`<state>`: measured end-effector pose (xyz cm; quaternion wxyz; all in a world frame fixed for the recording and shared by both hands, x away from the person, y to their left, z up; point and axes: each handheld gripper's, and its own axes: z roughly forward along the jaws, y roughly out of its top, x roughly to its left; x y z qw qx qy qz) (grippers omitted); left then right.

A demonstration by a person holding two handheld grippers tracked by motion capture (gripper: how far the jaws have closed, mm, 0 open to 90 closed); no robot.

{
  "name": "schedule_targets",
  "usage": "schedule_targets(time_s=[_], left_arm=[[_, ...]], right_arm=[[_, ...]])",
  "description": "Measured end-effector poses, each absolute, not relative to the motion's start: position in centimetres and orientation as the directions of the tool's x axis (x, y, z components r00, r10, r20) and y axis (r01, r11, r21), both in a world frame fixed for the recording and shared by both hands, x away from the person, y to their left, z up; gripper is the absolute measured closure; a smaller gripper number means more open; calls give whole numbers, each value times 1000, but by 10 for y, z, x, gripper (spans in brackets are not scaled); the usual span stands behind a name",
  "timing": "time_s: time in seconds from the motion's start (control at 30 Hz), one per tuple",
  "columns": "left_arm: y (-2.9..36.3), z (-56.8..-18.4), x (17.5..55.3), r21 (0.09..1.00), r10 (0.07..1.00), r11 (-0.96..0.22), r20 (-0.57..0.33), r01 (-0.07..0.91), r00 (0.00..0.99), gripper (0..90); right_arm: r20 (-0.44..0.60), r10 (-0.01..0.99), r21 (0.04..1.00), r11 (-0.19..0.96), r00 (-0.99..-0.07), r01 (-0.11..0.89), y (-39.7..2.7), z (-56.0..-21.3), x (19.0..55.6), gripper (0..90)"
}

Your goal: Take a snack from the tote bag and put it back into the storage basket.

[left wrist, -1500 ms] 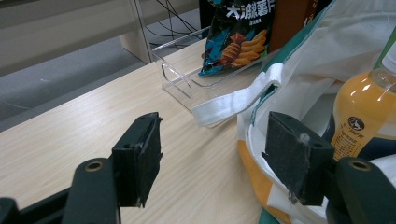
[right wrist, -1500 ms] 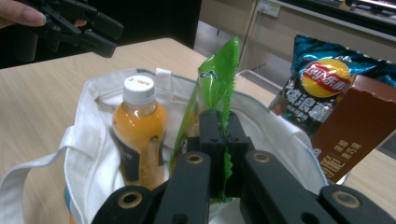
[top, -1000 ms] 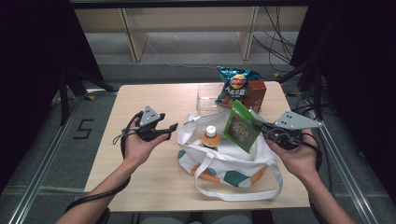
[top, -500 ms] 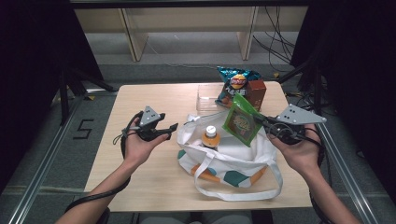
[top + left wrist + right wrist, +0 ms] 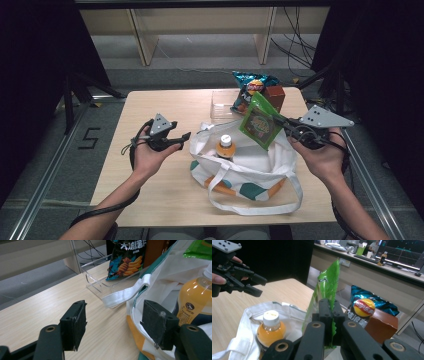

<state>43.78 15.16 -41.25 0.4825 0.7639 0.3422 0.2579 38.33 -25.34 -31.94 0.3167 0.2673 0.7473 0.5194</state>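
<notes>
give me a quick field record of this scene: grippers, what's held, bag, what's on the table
left gripper: open, empty, beside the bag
right gripper: shut on the green snack packet, held above the bag
tote bag: white, mouth open, lying on the table
in bag: orange drink bottle, upright, white cap
behind bag: blue chip bag, brown box, clear tray

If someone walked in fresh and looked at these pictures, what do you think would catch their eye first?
Probably the bright green snack packet, pinched by the right gripper above the open white tote bag at mid-table. Next, the orange juice bottle standing inside the bag. Then the left gripper, jaws open, beside the bag's left edge, and the blue chip bag at the far edge.
</notes>
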Motion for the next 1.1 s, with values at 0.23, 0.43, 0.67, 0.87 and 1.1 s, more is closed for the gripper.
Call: schedule_targets(time_s=[0.23,0.43,0.67,0.87,1.1], left_arm=[[151,-413,438,914,774,-295,57,280,631,353],[151,-413,438,913,771,-300,63,275,633,353],[151,-413,437,913,773,-297,58,279,632,354],[151,-413,437,913,772,-298,59,279,633,353],[151,-413,437,913,773,-298,59,279,632,353]], right_arm=[[-201,745,952,301,-636,52,-253,-311,387,900],[-199,748,954,295,-633,48,-253,-305,392,900],[-183,752,958,281,-633,57,-251,-297,397,900],[-194,758,959,282,-622,44,-250,-294,403,900],[-195,767,962,272,-612,34,-248,-290,411,900]])
